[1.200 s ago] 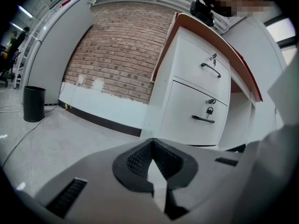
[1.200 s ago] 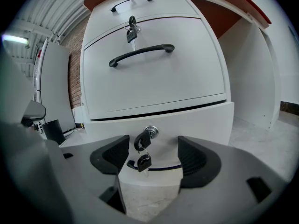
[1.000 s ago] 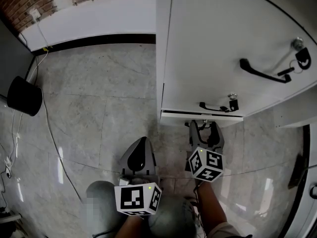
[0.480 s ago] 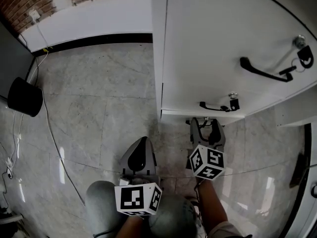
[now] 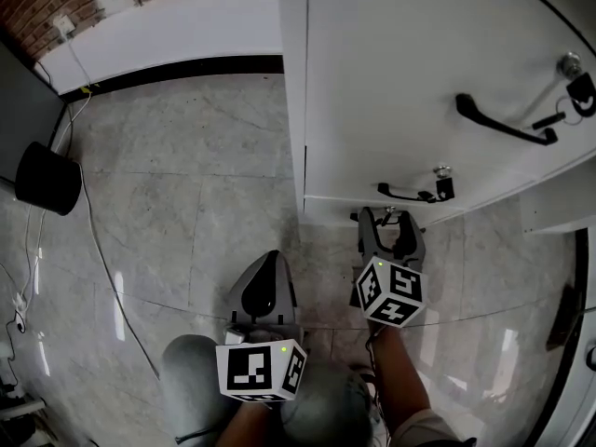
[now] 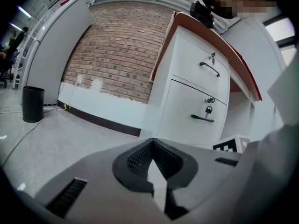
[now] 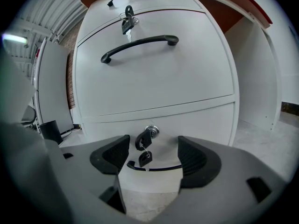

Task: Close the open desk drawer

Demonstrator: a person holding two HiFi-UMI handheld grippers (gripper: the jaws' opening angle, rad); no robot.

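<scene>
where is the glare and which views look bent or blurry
Head view: light streaks glare off the glossy floor. Left gripper view: fisheye bows the desk, corners go dark. Right gripper view: the middle drawer front bulges, and the right gripper close up looks soft.

A black bin (image 5: 45, 180) stood on the glossy, grey, marble-patterned floor (image 5: 186, 203). Behind the bin rose a red brick wall (image 6: 121, 50) with a white lower band (image 5: 168, 35) and dark skirting (image 5: 186, 71). A thin cable (image 5: 93, 240) trailed over the floor just beside the bin.
</scene>
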